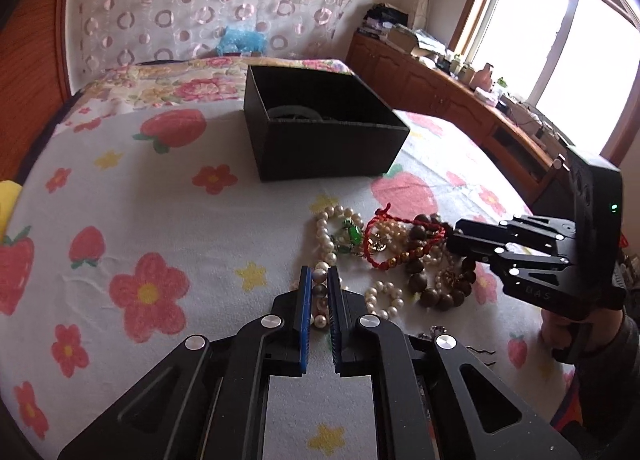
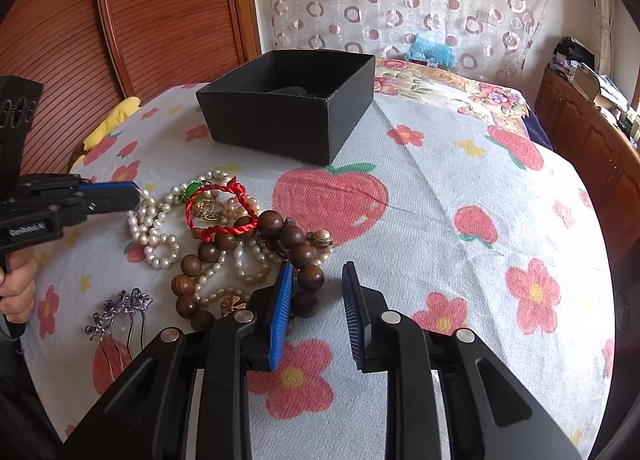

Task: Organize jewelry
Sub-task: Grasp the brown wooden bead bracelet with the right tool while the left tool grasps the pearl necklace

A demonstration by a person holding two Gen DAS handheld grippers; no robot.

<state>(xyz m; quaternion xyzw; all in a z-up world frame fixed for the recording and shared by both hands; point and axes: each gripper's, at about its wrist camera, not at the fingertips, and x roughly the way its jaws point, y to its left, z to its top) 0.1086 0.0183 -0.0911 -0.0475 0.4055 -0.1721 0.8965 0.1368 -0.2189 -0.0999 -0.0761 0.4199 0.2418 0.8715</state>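
On the strawberry-print cloth (image 2: pixel 420 220), the black box (image 2: pixel 288 100) stands open, and every piece of jewelry lies on the near side of it. Leftmost, the left gripper (image 1: pixel 319 280) has its fingers drawn narrow around a string of pearls (image 1: pixel 320 292), the beads pinched between the blue pads (image 1: pixel 306 296). Next comes the heap: a pearl necklace (image 2: pixel 154 228), a red cord bracelet (image 2: pixel 224 212) and a brown wooden bead bracelet (image 2: pixel 280 240), all tangled and touching. A silver hair comb (image 2: pixel 120 312) lies nearest the camera, beside the heap. Rightmost, the right gripper (image 2: pixel 316 280) holds its fingers wide, its left pad (image 2: pixel 280 308) against the wooden beads, gripping nothing.
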